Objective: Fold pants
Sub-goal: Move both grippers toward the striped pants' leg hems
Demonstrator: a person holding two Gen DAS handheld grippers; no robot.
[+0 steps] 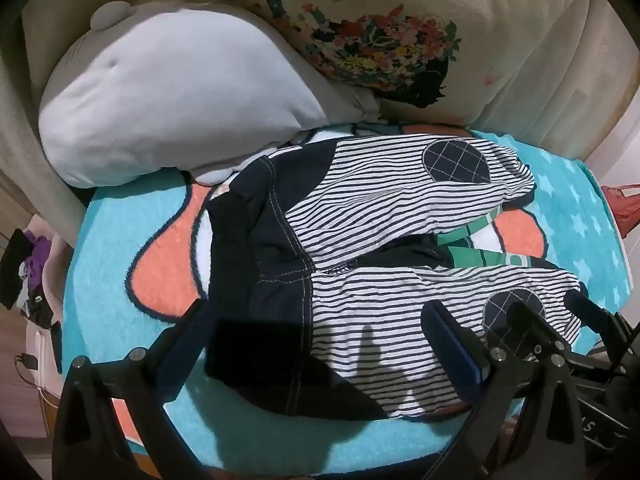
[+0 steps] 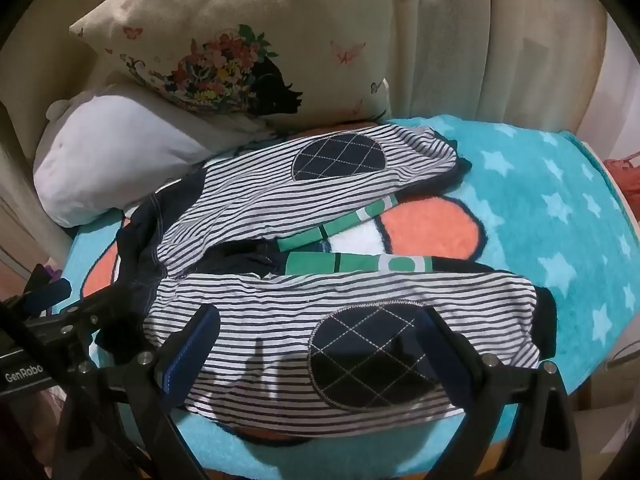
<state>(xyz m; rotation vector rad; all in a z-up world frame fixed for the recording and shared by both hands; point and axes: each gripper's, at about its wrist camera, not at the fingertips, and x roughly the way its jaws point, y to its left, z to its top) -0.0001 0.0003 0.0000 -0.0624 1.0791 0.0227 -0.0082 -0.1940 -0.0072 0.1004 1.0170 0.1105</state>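
Small striped pants [image 1: 360, 216] with a navy waist and navy quilted knee patches lie spread flat on a turquoise blanket [image 1: 120, 216], legs apart and pointing right. My left gripper [image 1: 316, 320] is open, hovering over the waist and near leg. My right gripper [image 2: 320, 328] is open over the near leg's knee patch [image 2: 360, 360]. The right gripper also shows in the left wrist view [image 1: 560, 312] at the near leg's cuff. The pants [image 2: 280, 200] show fully in the right wrist view.
A white plush pillow [image 1: 180, 96] and a beige flowered cushion [image 1: 380, 32] lean against the sofa back just behind the pants. The blanket [image 2: 540, 200] has star and orange patterns. Clutter sits off the left edge [image 1: 28, 272].
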